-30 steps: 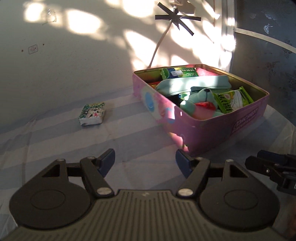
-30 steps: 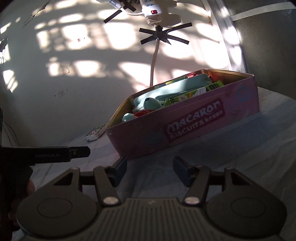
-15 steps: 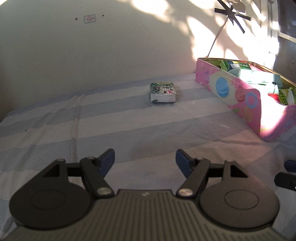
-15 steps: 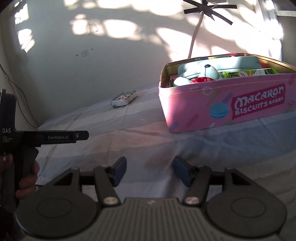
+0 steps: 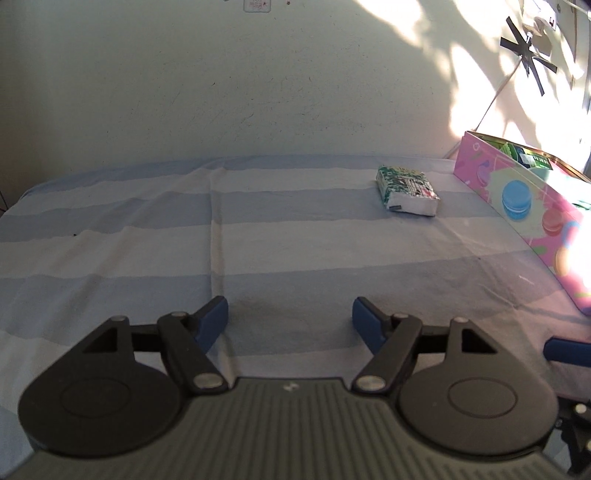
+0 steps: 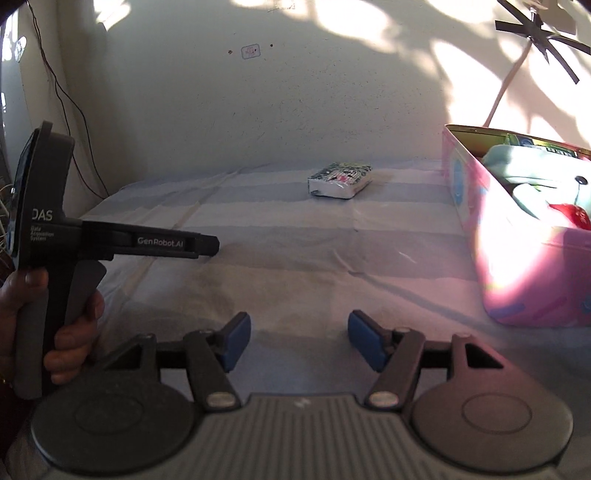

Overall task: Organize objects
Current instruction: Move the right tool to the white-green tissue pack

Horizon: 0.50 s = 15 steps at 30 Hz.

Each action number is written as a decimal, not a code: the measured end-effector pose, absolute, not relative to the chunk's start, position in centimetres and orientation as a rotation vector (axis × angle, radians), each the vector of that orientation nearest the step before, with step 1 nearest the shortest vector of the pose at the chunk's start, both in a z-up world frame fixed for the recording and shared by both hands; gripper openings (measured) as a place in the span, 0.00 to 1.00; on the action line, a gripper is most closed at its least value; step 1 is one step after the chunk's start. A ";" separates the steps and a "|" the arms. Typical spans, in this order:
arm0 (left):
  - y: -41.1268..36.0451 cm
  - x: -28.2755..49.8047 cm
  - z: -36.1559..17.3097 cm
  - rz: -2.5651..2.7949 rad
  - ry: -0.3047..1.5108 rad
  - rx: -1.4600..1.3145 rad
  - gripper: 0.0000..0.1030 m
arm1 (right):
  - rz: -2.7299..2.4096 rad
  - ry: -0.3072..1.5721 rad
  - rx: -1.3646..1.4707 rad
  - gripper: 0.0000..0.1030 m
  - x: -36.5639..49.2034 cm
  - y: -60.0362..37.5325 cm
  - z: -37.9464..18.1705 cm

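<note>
A small packet (image 5: 408,194) with green and white print lies flat on the striped cloth, left of the pink biscuit tin (image 5: 517,206). The right wrist view shows the packet (image 6: 340,180) ahead and the tin (image 6: 517,280) at right, holding a pale plush toy (image 6: 535,184) and green packets. My left gripper (image 5: 290,317) is open over bare cloth, well short of the packet. My right gripper (image 6: 299,334) is empty over bare cloth, and its jaws are opening. A hand (image 6: 70,332) holds the left gripper (image 6: 210,245), seen at the left of the right wrist view.
A blue and white striped cloth (image 5: 295,240) covers the surface up to a pale wall. A white cable fixed with crossed black tape (image 6: 535,29) runs down behind the tin. Thin wires (image 6: 62,96) hang at the far left.
Both views have swung left: the tin has slid to the right edge and the packet toward the middle. The right jaws stand a little wider.
</note>
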<state>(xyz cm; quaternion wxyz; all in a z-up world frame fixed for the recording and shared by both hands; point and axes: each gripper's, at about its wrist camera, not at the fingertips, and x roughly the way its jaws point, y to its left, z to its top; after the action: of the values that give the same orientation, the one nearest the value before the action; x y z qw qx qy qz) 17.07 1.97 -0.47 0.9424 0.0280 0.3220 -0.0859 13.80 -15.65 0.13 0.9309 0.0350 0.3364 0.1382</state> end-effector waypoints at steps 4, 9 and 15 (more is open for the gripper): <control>3.4 17.8 -0.3 -0.117 0.646 0.058 0.74 | 0.287 0.695 0.027 0.65 16.4 -13.8 0.1; 6.5 19.3 0.0 -0.012 0.661 -0.029 0.74 | 0.283 0.682 0.011 0.66 19.2 -12.1 -0.1; 7.1 20.0 -0.2 -0.009 0.679 -0.078 0.82 | 0.124 0.637 0.086 0.70 25.3 -12.6 0.2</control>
<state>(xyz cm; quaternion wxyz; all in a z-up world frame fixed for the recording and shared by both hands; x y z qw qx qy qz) 19.97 7.07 -0.19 0.9422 -0.0383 0.3327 -0.0045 25.26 -12.59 0.16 0.9469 0.0422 0.3131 0.0607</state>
